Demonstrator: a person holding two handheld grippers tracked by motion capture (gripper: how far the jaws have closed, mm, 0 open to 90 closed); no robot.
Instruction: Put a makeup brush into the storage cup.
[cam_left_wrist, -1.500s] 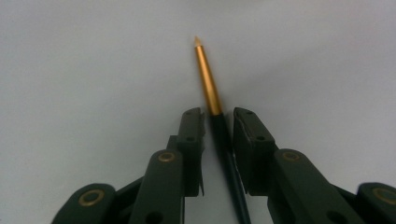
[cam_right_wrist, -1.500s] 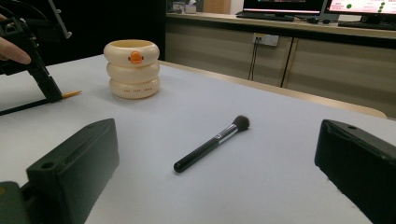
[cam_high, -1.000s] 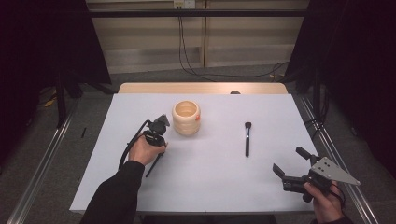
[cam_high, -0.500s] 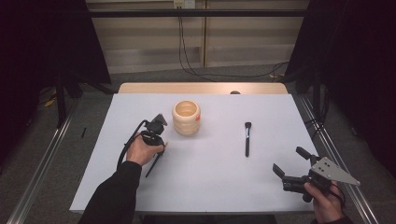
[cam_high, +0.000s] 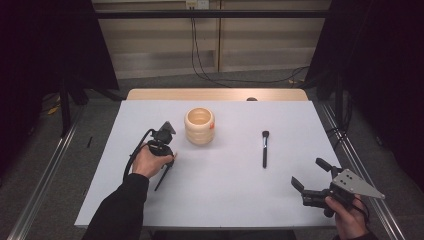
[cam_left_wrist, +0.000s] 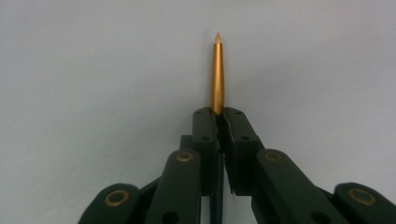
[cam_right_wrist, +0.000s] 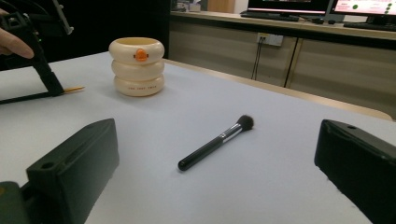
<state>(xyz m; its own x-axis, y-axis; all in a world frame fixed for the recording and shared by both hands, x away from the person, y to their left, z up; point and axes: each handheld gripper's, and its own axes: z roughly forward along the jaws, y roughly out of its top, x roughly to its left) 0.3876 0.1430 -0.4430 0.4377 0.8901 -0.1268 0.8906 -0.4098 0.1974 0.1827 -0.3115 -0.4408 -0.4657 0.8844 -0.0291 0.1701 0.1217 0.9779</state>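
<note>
Currently the left hand-held gripper (cam_left_wrist: 219, 122) is clenched on a thin brush (cam_left_wrist: 217, 74), its gold pointed end sticking out past the jaws, low over the white desk (cam_high: 225, 185) just left of the cream ringed holder (cam_high: 199, 126). Right hand-held gripper (cam_right_wrist: 215, 163) is released, jaws wide, idle near the desk's right corner. Black makeup brush (cam_high: 264, 148) lies apart. Judgement: lift first, tip the brush upright above the holder's mouth, then lower; keep the grip firm so the slim handle doesn't swivel.

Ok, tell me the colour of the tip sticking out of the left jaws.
Gold tip, clearest in the left gripper view.
</note>
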